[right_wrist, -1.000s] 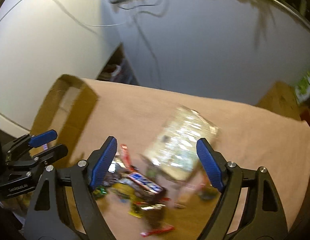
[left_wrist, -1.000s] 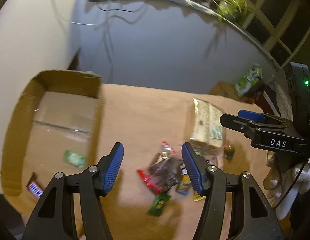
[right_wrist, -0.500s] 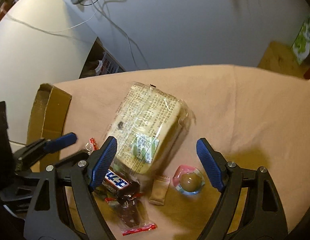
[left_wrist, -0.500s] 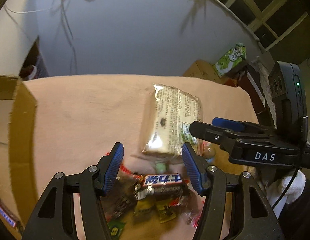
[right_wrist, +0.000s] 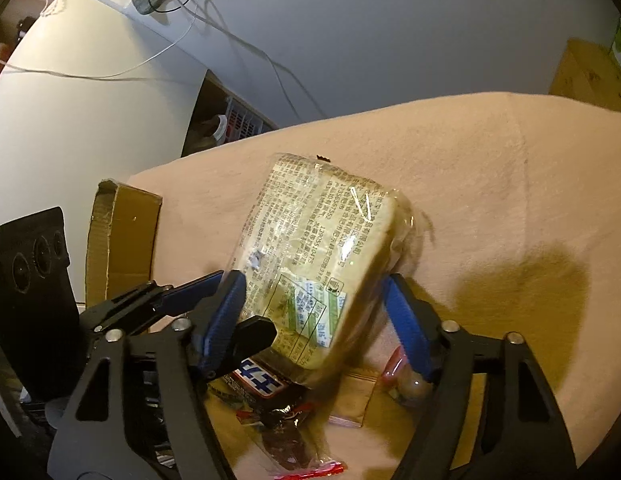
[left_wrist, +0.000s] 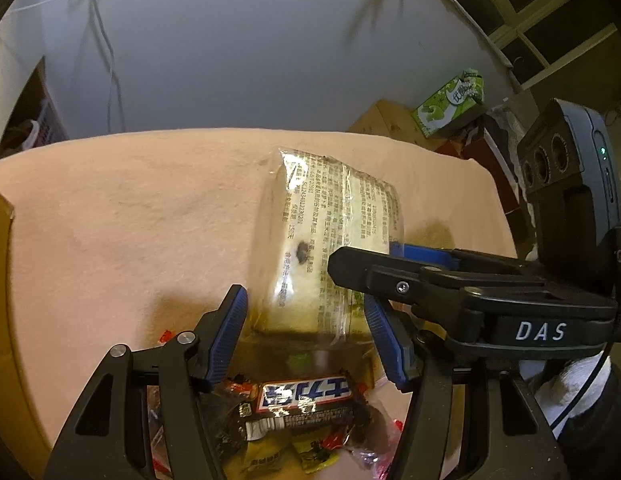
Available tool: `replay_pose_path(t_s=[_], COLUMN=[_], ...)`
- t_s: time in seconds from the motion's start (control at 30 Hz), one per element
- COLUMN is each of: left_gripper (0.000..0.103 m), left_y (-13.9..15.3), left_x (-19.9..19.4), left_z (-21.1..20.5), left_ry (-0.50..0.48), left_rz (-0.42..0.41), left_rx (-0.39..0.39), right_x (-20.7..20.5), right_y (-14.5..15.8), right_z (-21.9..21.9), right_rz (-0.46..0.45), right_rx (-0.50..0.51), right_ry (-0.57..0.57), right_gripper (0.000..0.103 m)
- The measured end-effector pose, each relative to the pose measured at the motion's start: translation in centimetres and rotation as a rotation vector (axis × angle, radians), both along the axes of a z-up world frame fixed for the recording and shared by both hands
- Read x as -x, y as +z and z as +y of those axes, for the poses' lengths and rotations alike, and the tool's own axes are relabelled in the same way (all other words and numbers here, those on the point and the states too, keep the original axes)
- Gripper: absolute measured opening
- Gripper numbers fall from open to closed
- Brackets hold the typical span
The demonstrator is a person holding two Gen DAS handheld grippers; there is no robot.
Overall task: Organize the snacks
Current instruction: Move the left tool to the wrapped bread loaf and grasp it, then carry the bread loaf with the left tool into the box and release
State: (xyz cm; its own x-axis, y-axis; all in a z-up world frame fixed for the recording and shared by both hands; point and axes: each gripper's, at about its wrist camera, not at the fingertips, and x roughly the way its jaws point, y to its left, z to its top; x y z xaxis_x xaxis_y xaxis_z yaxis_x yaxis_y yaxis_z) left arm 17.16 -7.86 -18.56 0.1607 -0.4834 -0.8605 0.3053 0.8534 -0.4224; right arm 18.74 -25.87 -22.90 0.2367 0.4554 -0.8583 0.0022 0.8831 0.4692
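Left wrist view: the left tool (left_wrist: 306, 344) hangs open over the candy bar (left_wrist: 304, 398), with the bread pack (left_wrist: 326, 248) at twelve o'clock. Right wrist view: the right tool (right_wrist: 314, 320) has just been closing around the bread pack (right_wrist: 314, 256) on the worktop (right_wrist: 490, 184), the left pad touching its wrapper; whether it grips, I cannot tell. Box (right_wrist: 122, 236) at nine o'clock.
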Motion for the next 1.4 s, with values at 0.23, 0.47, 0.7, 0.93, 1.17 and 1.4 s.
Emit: replay_pose_path(t_s=[0.23,0.47,0.7,0.93,1.17,1.4], left_gripper=[0.057,0.055,0.055,0.055,0.055,0.055], left_y=[0.2,0.8,2.6,4.7,6.6,7.8], left_x=[0.3,0.7,1.5,2.3,3.2,3.9], left_z=[0.1,-0.2,0.6,2.6,5.1,8.0], left_ry=[-0.013,-0.01,0.002,0.042,0.096,0.171], left_rz=[-0.012,-0.038,-0.08,-0.123,-0.163,-0.195], left_rx=[0.009,0.007,0.011,0.024,0.027,0.028], right_x=[-0.3,-0.2,0.0,0.1,0.0,0.0], right_y=[-0.2,0.6,2.0,4.2,6.4,8.3], right_z=[0.4,0.1,0.5,2.0,4.9,8.4], right_rz=[0.01,-0.012,-0.045,-0.094,-0.133,-0.164], right_rx=[-0.014,-0.005,0.0,0.002,0.0,-0.007], right_ry=[-0.013,-0.015,0.001,0.04,0.091,0.155], right_gripper=[0.065,0.057,0.055,0.055,0.055,0.055])
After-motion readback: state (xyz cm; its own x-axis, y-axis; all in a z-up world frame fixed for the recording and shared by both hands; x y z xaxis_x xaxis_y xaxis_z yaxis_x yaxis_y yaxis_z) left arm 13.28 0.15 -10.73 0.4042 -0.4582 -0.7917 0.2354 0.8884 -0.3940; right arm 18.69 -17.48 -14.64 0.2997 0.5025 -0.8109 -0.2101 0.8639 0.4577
